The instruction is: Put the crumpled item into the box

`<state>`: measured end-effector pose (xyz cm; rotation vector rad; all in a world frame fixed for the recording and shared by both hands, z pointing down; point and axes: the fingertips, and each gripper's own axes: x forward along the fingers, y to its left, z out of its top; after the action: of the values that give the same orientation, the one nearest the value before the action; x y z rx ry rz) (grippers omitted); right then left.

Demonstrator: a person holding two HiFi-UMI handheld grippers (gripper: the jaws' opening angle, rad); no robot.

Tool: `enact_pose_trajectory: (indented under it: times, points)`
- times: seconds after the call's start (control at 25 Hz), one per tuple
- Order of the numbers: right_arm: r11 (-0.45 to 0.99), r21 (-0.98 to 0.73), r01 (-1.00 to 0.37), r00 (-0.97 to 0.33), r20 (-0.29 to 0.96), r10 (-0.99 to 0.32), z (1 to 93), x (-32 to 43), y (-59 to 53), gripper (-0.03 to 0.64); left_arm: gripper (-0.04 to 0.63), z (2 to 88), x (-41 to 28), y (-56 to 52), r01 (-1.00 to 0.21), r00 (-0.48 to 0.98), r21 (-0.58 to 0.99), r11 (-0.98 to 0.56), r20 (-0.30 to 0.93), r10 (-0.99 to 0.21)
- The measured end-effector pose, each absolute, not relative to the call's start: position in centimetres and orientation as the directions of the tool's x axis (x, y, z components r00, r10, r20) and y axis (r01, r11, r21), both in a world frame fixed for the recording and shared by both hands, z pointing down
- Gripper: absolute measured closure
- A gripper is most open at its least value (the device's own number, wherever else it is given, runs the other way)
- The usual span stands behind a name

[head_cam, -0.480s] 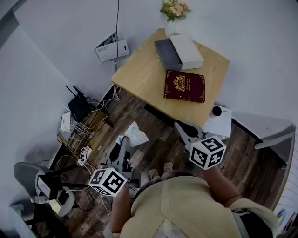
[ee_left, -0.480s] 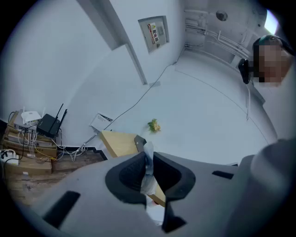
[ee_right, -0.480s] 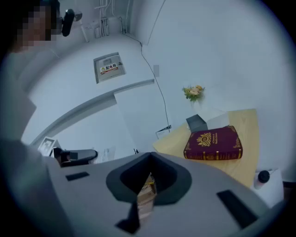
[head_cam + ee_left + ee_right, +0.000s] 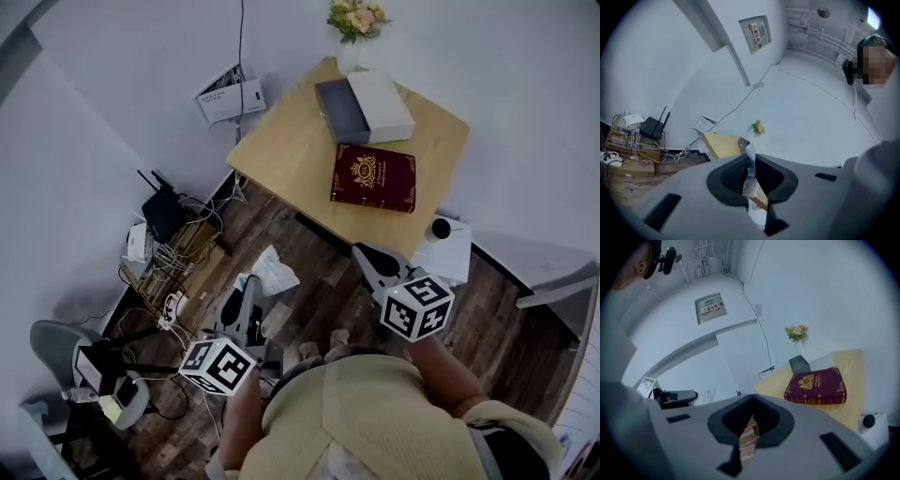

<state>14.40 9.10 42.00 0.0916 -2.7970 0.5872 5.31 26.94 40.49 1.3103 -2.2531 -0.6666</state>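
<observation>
Left gripper (image 4: 247, 292): low at the left, over the floor and short of the surface; its fingers are clamped on the crumpled item.
Crumpled item (image 4: 275, 270): pale and wrinkled, pinched as a thin strip between the left fingers; it sticks out past their tips over the floor, well apart from the box.
Right gripper (image 4: 367, 255): just in front of the surface's near edge; its fingers stand together with only a thin slit and nothing between them.
Floor (image 4: 323, 281): dark wood planks, with an open strip between the two grippers and the surface's near edge.
Left clutter: a black router (image 4: 161, 217) and a tangle of cables sit along the wall, crowding the left side of the floor.
White stand (image 4: 452, 253): low, beside the surface's near right corner, with a small dark round thing on it.
Surface (image 4: 286, 150): light wood, set cornerwise against the wall; its left half is bare up to both edges.
Book (image 4: 372, 176): burgundy with a gold crest, lying flat on the right half, near the near edge, between the right gripper and the box.
Box (image 4: 339, 111): dark grey, at the far corner, touching a white part (image 4: 382, 101) on its right; it is apart from the book.
Flowers (image 4: 352, 19): in a white vase at the far corner, just behind the box, near the wall.
</observation>
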Motion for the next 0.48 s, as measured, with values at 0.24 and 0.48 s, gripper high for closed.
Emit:
enact_pose_trajectory:
  times: [0.24,0.48]
  points:
    - [0.908,-0.408,-0.099,-0.96,0.281,0.021,42.5,14.2,8.5,0.588,0.548,40.8,5.5,26.0,-0.664,-0.461,0.6,0.447,0.142,-0.876]
    - [0.912,-0.401,-0.085,-0.955,0.293,0.039,43.1,14.2,8.0,0.588,0.547,41.3,5.5,25.3,-0.656,-0.473,0.602,0.455,0.141,-0.87]
